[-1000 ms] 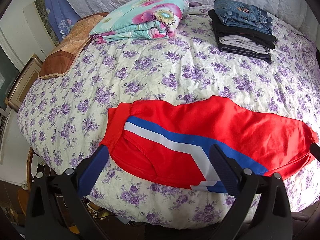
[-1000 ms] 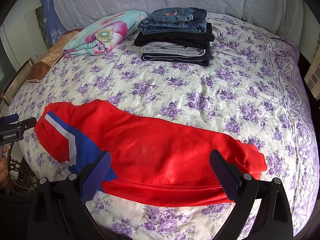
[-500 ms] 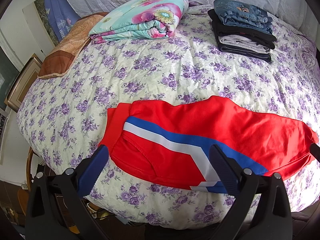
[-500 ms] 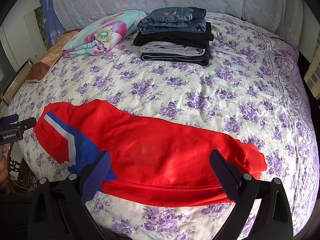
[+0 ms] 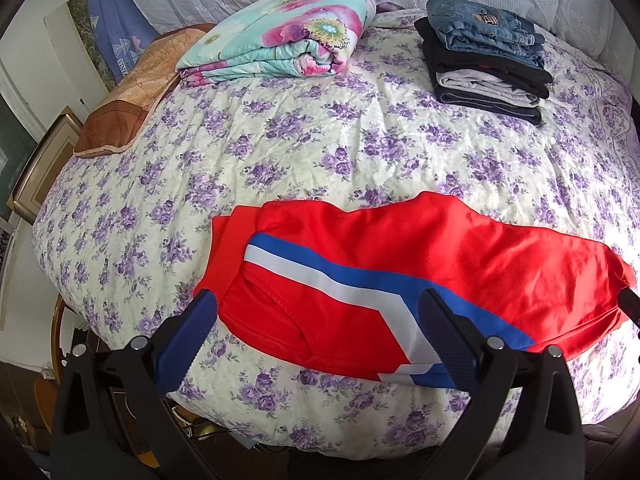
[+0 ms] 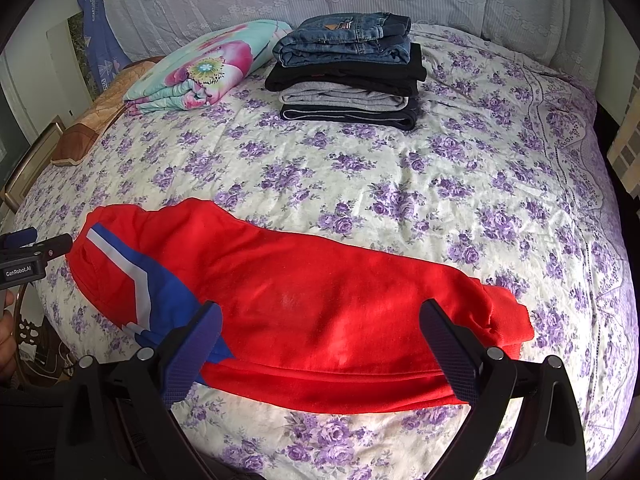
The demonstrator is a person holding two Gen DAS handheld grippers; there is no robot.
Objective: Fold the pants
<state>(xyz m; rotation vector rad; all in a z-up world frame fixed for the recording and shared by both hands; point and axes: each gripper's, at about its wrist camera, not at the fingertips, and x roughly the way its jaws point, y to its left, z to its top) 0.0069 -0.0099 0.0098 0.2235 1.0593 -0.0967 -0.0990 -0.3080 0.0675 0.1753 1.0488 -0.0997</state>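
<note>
Red pants (image 5: 400, 276) with a blue and white stripe lie folded lengthwise along the bed's near edge, waistband to the left. They also show in the right wrist view (image 6: 320, 304), leg cuffs to the right. My left gripper (image 5: 318, 316) is open and empty, hovering just before the waistband end. My right gripper (image 6: 320, 324) is open and empty, hovering before the leg part. The left gripper's body shows in the right wrist view (image 6: 28, 258) at the far left.
A stack of folded pants (image 6: 348, 72) sits at the back of the floral bedspread (image 6: 400, 184). A folded flowered quilt (image 5: 280, 36) and a brown pillow (image 5: 132, 92) lie at the back left. A wooden frame (image 5: 40, 168) stands beside the bed's left edge.
</note>
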